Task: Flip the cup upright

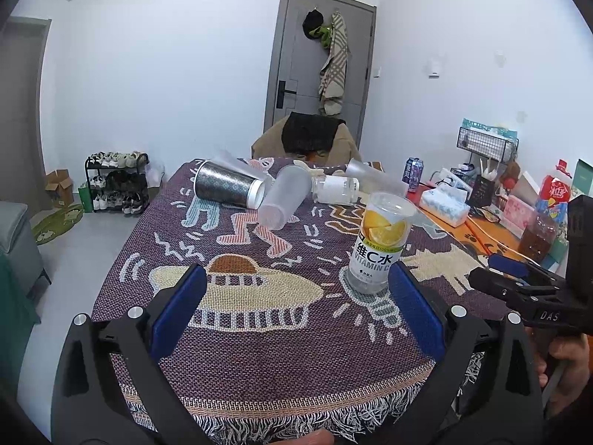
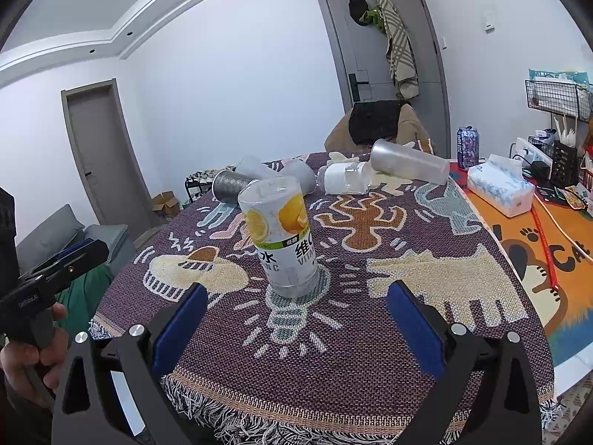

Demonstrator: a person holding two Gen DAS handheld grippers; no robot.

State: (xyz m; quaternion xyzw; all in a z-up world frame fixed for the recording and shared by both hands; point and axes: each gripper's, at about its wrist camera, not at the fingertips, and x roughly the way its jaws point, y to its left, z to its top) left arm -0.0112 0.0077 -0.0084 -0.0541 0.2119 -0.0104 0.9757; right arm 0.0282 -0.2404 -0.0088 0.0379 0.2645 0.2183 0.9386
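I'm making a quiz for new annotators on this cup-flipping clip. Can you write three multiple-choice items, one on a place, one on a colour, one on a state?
1. Where does the lemon-print cup stand?
A. On the woven blanket, near its front
B. On the orange mat
C. On the shoe rack

2. What colour are the pads of the right tongs?
A. Red
B. Blue
C. Yellow

3. How do the cups at the blanket's far end lie?
A. Stacked upright
B. Hanging from the door
C. Tipped on their sides

Key: 1 A, it rests on the blanket ahead of both tongs. 2 B, blue pads line the fingers. 3 C, the dark patterned cup and frosted cup lie sideways.
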